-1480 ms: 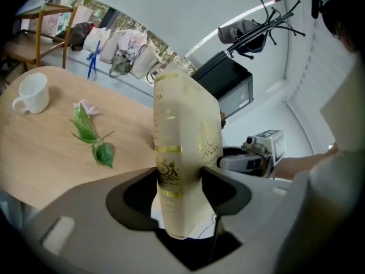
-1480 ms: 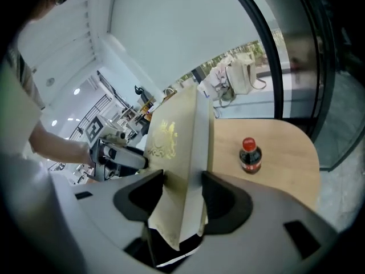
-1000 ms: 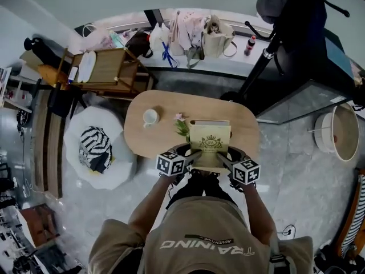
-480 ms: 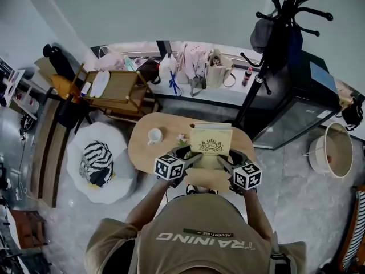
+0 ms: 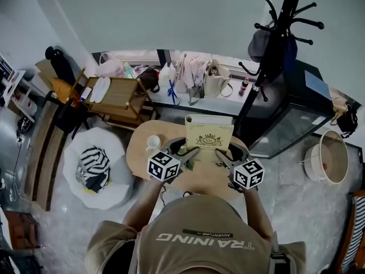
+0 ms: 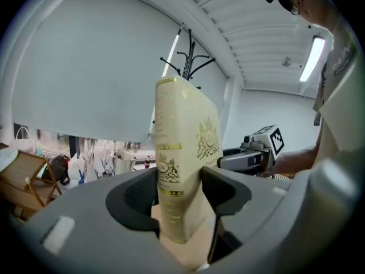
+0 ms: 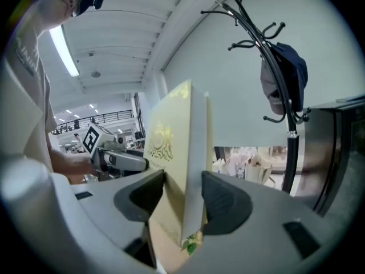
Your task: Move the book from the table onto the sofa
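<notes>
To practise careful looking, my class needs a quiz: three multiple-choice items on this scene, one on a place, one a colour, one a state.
1. Where is the white cup? A on the book B on the oval table C in the left gripper
2. The book's cover is: A red B black C cream with gold print
3. The book is held by: A left gripper alone B both left and right gripper C neither
Answers: 1B, it stands on the tabletop left of the book; 2C, seen in both gripper views; 3B, each gripper's jaws clamp one edge.
</notes>
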Action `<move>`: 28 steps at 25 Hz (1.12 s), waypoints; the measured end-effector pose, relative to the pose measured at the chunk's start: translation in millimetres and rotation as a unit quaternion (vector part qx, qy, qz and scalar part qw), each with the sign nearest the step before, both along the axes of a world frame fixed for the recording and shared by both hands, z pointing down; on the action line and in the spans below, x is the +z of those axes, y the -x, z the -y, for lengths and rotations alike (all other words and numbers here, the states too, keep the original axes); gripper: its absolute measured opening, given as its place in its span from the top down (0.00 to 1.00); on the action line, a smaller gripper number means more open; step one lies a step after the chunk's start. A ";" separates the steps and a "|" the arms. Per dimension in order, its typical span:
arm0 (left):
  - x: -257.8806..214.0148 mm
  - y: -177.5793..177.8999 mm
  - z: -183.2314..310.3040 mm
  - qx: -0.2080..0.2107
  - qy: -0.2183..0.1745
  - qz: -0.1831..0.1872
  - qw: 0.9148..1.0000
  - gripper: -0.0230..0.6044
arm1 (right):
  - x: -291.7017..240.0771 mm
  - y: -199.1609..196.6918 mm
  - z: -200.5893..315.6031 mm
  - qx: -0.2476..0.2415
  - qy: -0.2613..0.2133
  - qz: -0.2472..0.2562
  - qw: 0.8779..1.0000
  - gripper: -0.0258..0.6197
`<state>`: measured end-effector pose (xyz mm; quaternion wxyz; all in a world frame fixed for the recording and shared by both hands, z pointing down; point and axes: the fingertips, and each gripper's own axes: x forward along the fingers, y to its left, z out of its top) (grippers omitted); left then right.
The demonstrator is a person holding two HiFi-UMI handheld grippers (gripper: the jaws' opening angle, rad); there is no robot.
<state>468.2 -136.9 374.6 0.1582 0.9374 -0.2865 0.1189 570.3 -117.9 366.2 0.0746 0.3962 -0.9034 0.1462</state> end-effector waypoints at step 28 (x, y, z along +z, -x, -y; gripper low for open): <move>-7.6 0.1 -4.7 -0.038 -0.025 0.021 0.999 0.57 | -6.4 -2.3 4.7 -0.043 -0.014 0.010 0.999 0.63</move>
